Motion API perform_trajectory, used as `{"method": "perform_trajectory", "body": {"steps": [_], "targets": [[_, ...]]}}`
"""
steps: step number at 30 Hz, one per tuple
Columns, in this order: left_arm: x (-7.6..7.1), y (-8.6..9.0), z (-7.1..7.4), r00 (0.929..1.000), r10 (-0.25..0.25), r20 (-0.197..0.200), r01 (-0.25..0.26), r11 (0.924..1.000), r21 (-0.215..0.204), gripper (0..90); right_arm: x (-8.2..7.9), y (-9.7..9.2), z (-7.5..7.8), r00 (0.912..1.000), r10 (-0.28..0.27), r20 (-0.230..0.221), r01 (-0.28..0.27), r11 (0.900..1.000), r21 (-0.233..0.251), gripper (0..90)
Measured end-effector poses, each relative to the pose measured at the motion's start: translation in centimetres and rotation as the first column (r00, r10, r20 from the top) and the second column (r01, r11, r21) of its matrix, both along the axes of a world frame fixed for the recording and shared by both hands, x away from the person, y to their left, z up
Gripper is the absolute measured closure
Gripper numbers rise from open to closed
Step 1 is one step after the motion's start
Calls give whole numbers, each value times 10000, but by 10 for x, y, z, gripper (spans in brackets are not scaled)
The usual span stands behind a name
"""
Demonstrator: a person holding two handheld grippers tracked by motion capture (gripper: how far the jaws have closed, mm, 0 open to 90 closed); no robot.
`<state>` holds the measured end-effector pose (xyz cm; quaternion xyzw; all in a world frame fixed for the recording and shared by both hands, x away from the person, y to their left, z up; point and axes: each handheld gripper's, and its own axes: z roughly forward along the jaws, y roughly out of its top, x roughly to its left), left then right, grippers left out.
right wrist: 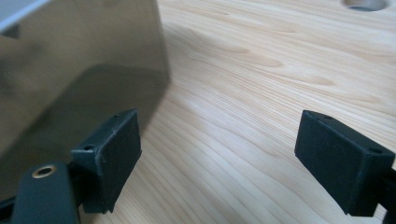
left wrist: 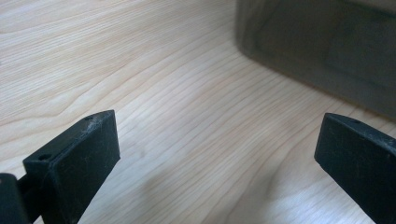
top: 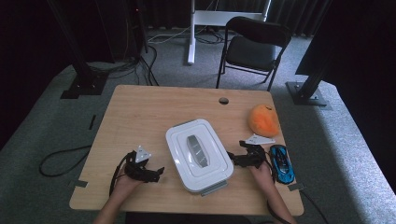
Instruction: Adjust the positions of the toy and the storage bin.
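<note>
Wood table (top: 140, 112) w/ box, toy, car on top.
Light-grain tabletop, round cable hole (top: 223, 100) nr far edge. White lidded box (top: 198, 154) sits mid-table, btwn the two sets of fingers, close to each. Blue toy car (top: 282, 162) just outboard of the right-hand fingers; orange plush (top: 264, 120) beyond them, twd far edge. Bare wood under both jaw pairs.

Light: I'm seeing the high view running dim, room edges falling black | desk (top: 140, 112) catching soft overhead light | gripper views reading brighter, box wall (right wrist: 70, 70) sitting blurred and shadowed | shadows: box is casting a soft one on the wood.
</note>
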<state>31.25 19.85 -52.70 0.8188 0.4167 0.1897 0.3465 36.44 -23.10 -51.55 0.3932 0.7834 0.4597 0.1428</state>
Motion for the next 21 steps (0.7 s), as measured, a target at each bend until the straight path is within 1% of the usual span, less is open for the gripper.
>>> {"method": "perform_trajectory", "body": {"steps": [1,2,3,5,6,7,8,12,14,17,18,21], "targets": [[0,3,-1,10000,45,-21,-45,10000,-2,5,-4,-5,-1,10000,-62,-36,62,9999,-109,139],[-1,7,-2,9999,135,-18,-135,9999,19,5,-5,-8,-1,9999,-103,-36,102,9999,-102,139],[-1,10,-2,9997,237,-32,-237,9997,60,5,-8,-12,-3,9998,-115,-170,114,9999,-115,138],[-2,18,-4,9989,453,-77,-452,9990,60,5,-10,-14,-3,9998,-140,-166,137,9997,-195,137],[-3,24,-5,9985,544,-80,-544,9985,-66,5,-14,-18,-4,9996,-179,-212,176,9998,-107,137],[-3,27,-6,9982,585,-110,-588,9981,-208,5,-14,-18,-4,9996,-179,-212,176,9998,-107,137],[-4,32,-6,9974,704,-176,-709,9972,-258,5,-15,-19,-4,9996,-208,-212,205,9997,-125,137],[-6,47,-9,9936,1121,-158,-1122,9937,-56,5,-19,-25,-4,9993,-324,-212,322,9995,-72,137],[-7,55,-10,9908,1347,-164,-1347,9909,-31,5,-21,-28,-1,9992,-346,-190,345,9994,-76,137],[-7,67,-12,9853,1695,-206,-1698,9854,-125,5,-24,-32,6,9991,-426,-79,427,9989,169,137],[-7,68,-12,9844,1744,-216,-1746,9846,-59,5,-25,-33,9,9990,-441,-51,442,9985,317,137],[-7,72,-14,9834,1795,-272,-1791,9837,135,5,-27,-36,17,9983,-560,176,552,9975,433,137]]}}
